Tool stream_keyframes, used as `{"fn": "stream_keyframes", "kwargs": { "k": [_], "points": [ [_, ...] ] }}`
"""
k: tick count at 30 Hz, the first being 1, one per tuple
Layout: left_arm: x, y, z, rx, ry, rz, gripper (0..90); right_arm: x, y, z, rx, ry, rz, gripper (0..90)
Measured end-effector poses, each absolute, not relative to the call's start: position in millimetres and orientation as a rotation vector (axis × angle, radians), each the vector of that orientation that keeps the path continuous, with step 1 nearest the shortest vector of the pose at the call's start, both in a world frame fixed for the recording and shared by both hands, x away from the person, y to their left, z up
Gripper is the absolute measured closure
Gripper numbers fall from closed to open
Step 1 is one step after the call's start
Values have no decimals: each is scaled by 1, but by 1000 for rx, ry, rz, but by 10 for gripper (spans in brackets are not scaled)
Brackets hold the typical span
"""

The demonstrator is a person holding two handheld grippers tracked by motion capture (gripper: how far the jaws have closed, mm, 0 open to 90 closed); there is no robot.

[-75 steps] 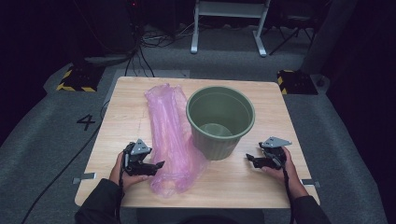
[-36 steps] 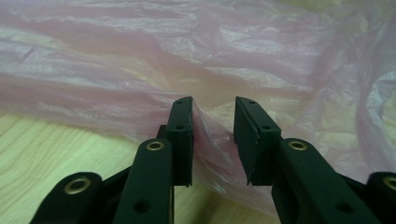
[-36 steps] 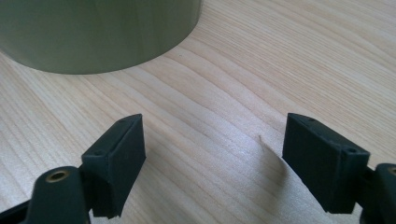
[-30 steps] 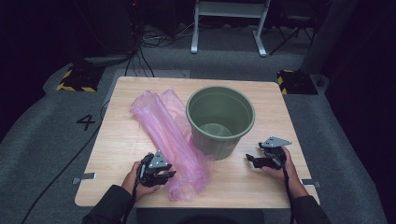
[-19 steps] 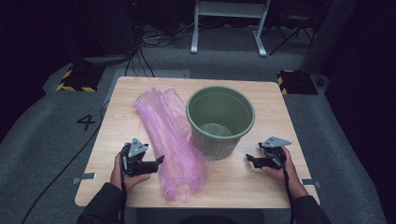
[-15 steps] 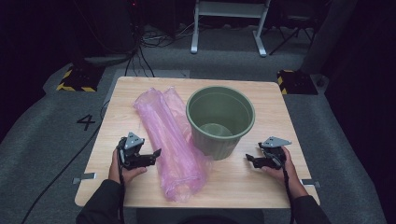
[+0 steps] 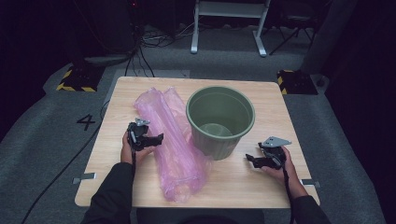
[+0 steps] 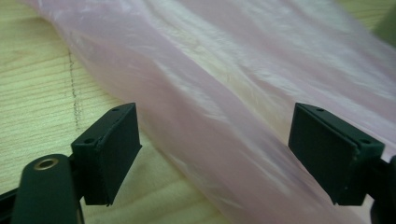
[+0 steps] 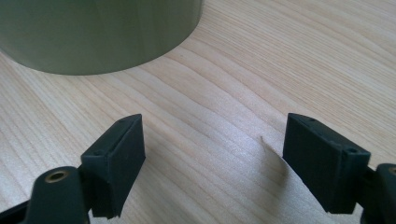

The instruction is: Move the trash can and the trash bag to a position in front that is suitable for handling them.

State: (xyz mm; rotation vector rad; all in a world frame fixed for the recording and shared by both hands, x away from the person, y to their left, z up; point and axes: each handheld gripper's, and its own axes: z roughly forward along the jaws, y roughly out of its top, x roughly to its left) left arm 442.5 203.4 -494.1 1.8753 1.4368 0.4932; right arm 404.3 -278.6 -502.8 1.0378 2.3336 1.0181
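Note:
A long pink plastic bag (image 7: 175, 140) lies crumpled on the wooden table (image 7: 275, 109), from the far left down to the front edge. A green bucket (image 7: 220, 119) stands upright beside it at mid-table. My left gripper (image 7: 159, 138) sits at the bag's left side and points at it. Its jaws have just been opening and now stand open; the bag (image 8: 243, 93) lies across the gap in front of them, and the pads do not press on it. My right gripper (image 7: 250, 160) rests open to the right of the bucket (image 9: 93, 32), over bare wood.
Past the table's far edge, cables and a metal stand (image 7: 229, 23) are on the grey floor. A yellow-and-black striped block (image 7: 74, 80) lies off the far left corner, another (image 7: 294, 81) off the far right.
My left gripper opened, let go of the bag near its front end, and moved left and then farther up the bag's left side. The bag settled flatter. The right gripper stayed put.

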Motion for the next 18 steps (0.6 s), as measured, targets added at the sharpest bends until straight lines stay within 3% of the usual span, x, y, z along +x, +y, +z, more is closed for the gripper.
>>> {"fn": "stream_keyframes", "kwargs": {
  "k": [14,17,18],
  "points": [
    [460,179,-502,1958,1406,551,169,405,-279,-503,1045,2336,1021,211],
    [458,173,-502,1986,1347,544,269,405,-279,-503,1044,2336,1021,211],
    [457,172,-501,1992,1328,549,364,405,-279,-503,1048,2336,1023,211]
  ]
}}
